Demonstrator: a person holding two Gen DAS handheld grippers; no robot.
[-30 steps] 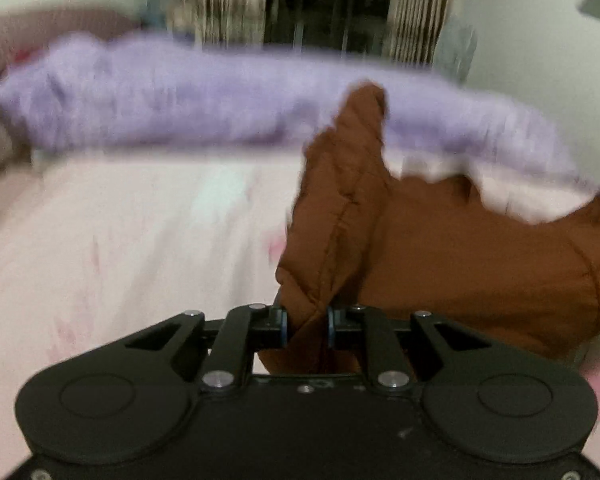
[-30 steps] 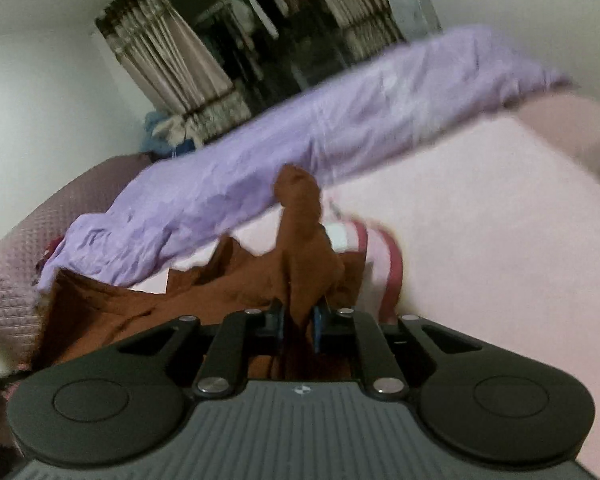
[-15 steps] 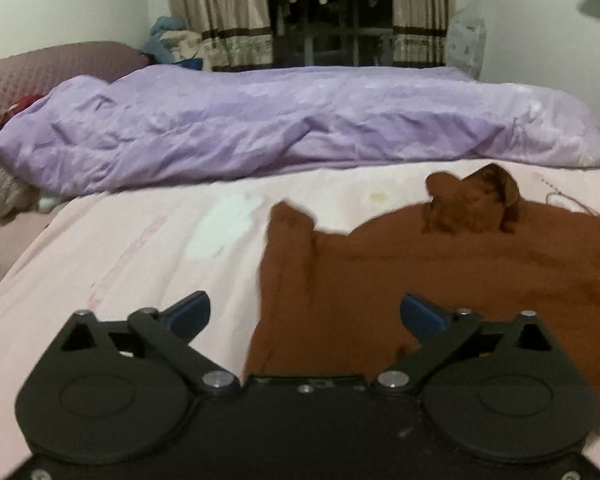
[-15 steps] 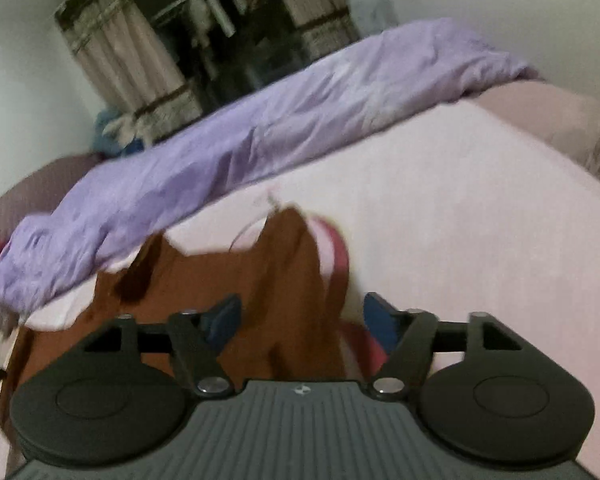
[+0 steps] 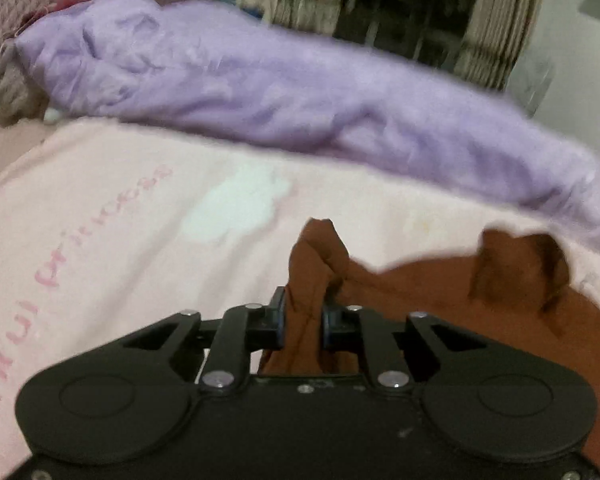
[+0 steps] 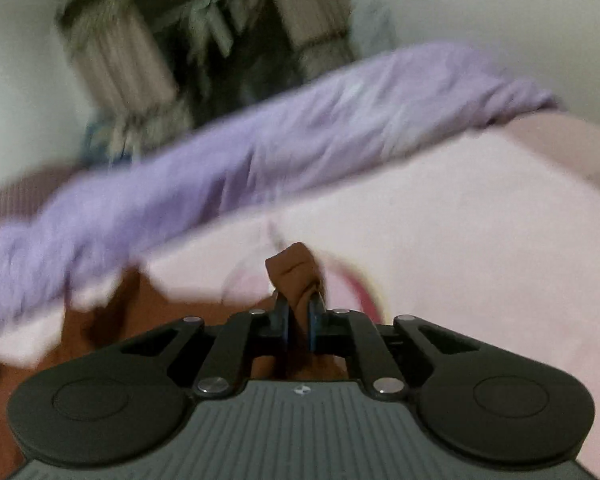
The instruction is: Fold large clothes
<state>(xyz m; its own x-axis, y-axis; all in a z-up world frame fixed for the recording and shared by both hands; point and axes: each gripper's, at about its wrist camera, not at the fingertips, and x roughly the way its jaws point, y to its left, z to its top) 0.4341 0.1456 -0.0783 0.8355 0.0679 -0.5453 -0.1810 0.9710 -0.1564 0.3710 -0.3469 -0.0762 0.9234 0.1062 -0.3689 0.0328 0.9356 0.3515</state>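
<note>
The left gripper (image 5: 303, 322) is clamped, brown cloth bunched between its pads. The right gripper (image 6: 299, 320) pinches likewise.

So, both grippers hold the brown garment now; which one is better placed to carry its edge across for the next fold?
Probably the left gripper. It pinches a bunched edge of the brown garment, and most of the cloth spreads to its right over the pink sheet. The right gripper is also shut on a corner, suiting an anchor.
</note>
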